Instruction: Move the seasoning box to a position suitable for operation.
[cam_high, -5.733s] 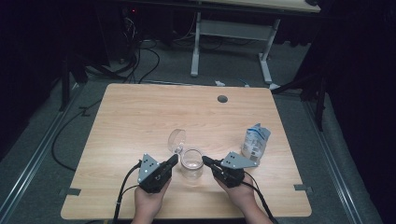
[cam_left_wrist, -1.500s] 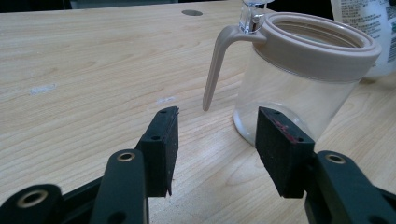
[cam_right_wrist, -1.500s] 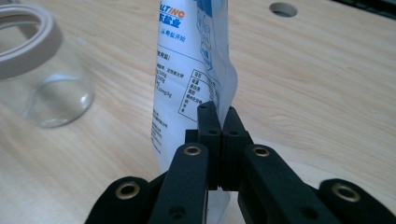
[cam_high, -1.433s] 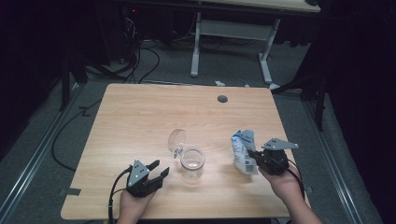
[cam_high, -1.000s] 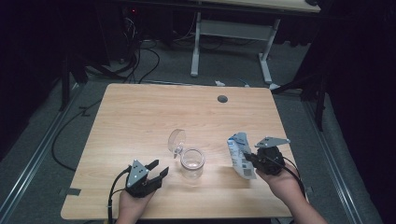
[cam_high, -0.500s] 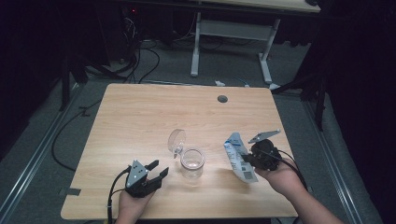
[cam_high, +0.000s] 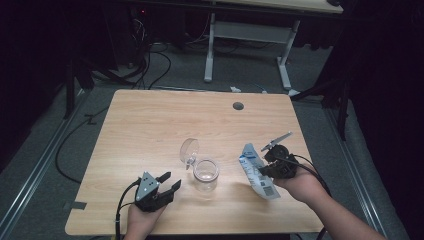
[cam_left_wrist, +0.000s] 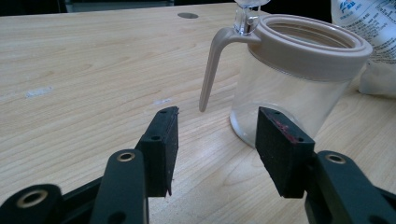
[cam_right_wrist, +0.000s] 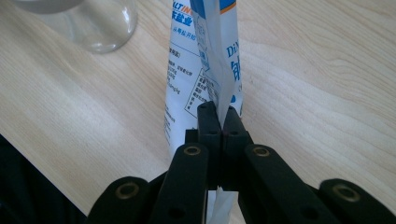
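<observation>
White pouch (cam_high: 258, 171) clamped in right gripper (cam_high: 270, 164) jaws, left gripper (cam_high: 167, 182) jaws parted, glass jar (cam_high: 206, 174) between.

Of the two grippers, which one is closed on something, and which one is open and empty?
The right gripper pinches the white-and-blue printed pouch. The left gripper stands open and empty before the clear glass jar.

**Dim room around a lit wooden worktop**

A pale wood-grain worktop (cam_high: 150, 125) with a round cable hole (cam_high: 238, 106) stands on grey carpet (cam_high: 45, 165). Behind it, a white-legged desk (cam_high: 250, 30) and tangled black cables (cam_high: 145, 65) sit in deep shadow; the surroundings are dark.
</observation>
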